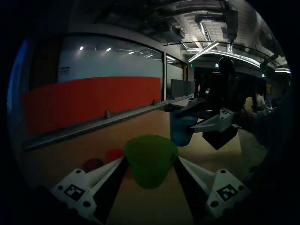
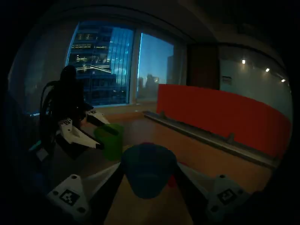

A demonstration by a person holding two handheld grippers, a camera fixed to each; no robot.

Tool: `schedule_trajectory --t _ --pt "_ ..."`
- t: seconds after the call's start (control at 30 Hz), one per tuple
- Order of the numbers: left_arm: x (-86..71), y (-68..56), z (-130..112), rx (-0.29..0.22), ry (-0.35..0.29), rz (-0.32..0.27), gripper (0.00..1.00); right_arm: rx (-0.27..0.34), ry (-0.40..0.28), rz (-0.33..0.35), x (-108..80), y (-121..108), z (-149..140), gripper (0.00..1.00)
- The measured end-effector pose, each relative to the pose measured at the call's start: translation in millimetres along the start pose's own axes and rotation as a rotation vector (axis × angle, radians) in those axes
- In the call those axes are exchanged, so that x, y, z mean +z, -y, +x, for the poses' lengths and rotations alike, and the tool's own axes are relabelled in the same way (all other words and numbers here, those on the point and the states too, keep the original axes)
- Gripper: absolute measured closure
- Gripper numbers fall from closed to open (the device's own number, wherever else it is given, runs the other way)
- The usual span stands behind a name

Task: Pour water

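Left gripper [image 1: 150,160] is pinching the green cup [image 1: 151,167] and right gripper [image 2: 149,167] is pinching the blue cup [image 2: 148,174], both hanging upright and near each other over the table [image 1: 112,137], probably lining up so one's tipping into the other.

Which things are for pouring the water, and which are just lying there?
For pouring: green cup, held in the left gripper; blue cup, held in the right gripper.
Just lying about: small red thing and dark purple thing on the table.
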State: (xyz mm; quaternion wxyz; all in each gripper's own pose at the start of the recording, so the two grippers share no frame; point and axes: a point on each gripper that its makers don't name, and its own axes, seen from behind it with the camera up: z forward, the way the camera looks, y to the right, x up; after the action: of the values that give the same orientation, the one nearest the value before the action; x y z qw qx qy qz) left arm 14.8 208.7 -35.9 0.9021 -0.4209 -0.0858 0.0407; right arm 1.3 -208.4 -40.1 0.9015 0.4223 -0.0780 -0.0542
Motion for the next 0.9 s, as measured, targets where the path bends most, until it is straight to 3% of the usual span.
schedule_trajectory --t 0.3,0.9 --pt "-8.5 -1.8 23 -0.009 -0.065 0.007 0.15 0.013 -0.083 -0.011 -1.2 0 28 0.08" --pt "-13.2 -5.2 40 -0.001 -0.103 0.008 0.15 0.008 -0.112 -0.011 0.2 0 43 0.08"
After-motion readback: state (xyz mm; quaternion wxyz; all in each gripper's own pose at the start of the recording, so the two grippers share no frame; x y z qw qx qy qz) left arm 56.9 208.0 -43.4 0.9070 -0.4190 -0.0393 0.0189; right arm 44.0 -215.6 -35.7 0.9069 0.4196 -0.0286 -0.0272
